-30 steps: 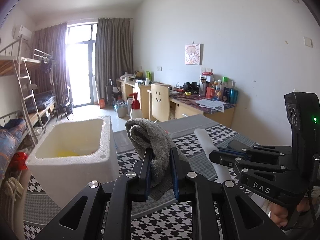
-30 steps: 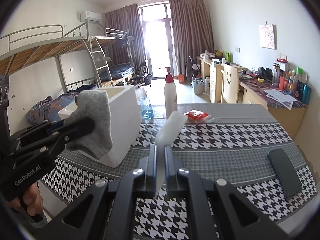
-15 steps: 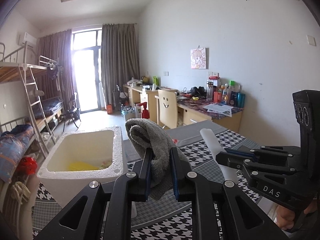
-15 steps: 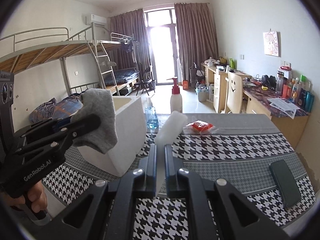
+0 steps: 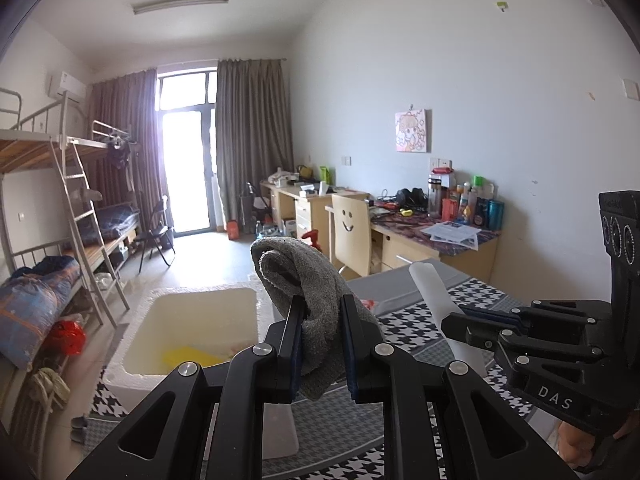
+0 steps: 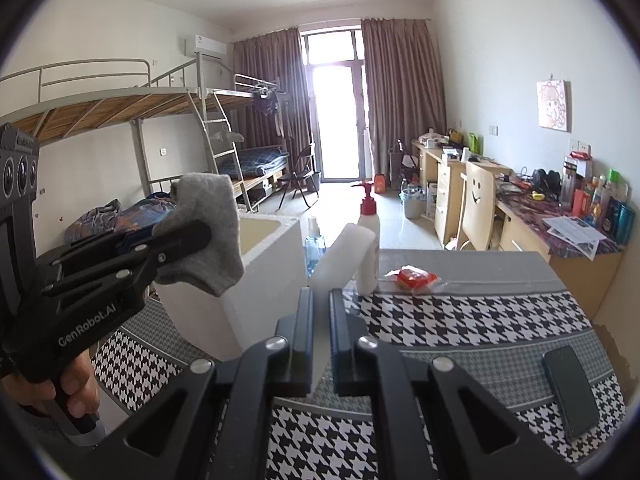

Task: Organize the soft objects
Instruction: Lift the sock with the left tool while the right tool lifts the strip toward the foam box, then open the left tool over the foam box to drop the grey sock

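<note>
With your left gripper [image 5: 319, 334] clamped on the grey sock [image 5: 308, 284] and your right gripper [image 6: 321, 316] pinching the white foam strip [image 6: 342, 256], both clear of the tabletop [image 6: 460, 312], carry each fully over the foam box [image 5: 192, 320] before releasing.

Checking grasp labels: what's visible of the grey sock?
The grey sock is a knitted, fuzzy fabric piece, folded over on itself into a soft bundle. The left gripper is shut on it near its middle; the folded top rises above the fingers and a limp end hangs below. It is held in the air above the houndstooth tablecloth, beside the white foam box, touching only the gripper as far as both views show.
</note>
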Motion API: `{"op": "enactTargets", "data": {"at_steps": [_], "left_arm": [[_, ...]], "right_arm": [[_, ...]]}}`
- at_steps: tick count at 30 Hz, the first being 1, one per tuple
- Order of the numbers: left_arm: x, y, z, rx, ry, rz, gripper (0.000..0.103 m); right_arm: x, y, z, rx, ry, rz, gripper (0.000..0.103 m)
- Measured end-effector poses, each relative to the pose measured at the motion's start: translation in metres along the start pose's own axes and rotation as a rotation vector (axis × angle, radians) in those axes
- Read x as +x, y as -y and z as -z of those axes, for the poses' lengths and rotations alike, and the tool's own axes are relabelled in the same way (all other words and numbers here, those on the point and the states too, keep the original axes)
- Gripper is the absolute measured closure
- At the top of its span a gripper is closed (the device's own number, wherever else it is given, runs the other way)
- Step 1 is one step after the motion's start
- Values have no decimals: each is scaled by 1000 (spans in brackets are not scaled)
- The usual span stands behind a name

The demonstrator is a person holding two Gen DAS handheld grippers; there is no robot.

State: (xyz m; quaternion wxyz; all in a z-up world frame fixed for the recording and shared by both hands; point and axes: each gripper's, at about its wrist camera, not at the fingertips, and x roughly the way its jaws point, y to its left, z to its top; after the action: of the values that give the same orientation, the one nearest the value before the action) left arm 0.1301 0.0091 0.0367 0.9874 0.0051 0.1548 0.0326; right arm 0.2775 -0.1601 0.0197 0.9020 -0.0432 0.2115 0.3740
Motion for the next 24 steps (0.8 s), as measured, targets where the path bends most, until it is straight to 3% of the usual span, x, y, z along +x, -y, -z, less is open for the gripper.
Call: {"op": "enactTargets", "data": {"at_steps": [24], "left_arm": [[6,-33,-16,-30,21,-100,85]], "right_arm": [[27,-18,-30,-39,17,-104,94]]}}
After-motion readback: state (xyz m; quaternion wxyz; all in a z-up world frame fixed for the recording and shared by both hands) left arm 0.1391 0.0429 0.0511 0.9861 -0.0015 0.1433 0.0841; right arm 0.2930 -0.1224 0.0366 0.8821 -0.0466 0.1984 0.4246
